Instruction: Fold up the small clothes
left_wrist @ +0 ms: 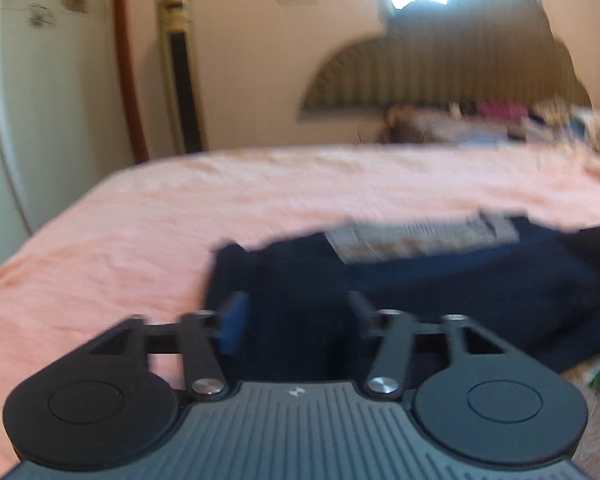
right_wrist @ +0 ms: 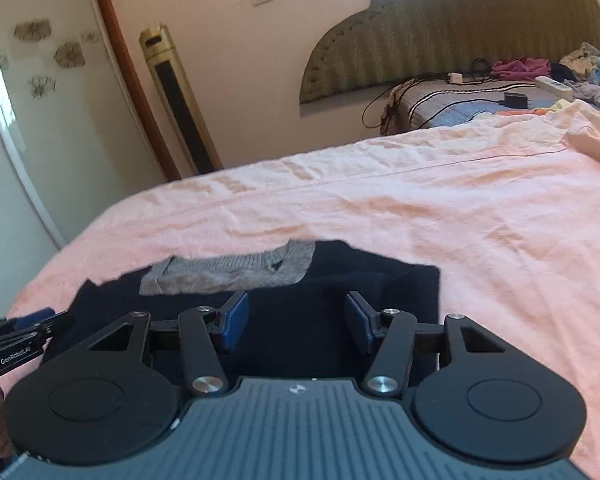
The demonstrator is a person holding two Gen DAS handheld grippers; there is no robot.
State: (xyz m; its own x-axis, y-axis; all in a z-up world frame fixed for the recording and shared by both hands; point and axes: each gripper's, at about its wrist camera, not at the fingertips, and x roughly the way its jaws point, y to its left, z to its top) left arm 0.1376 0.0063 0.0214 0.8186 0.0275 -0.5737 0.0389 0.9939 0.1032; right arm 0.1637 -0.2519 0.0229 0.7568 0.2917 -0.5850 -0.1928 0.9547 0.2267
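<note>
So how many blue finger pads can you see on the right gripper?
2: one blue pad on the left finger and one on the right finger, both held apart over the dark navy garment on the pink bedsheet.

There is 1 dark blue garment [right_wrist: 340, 280] with 1 grey band [right_wrist: 228, 268]; 2 grippers, the right gripper [right_wrist: 296, 320] and the left gripper [left_wrist: 292, 328]; 1 pink bed [right_wrist: 420, 208]; 1 gold tower fan [right_wrist: 176, 96]; 1 headboard [right_wrist: 460, 20].
</note>
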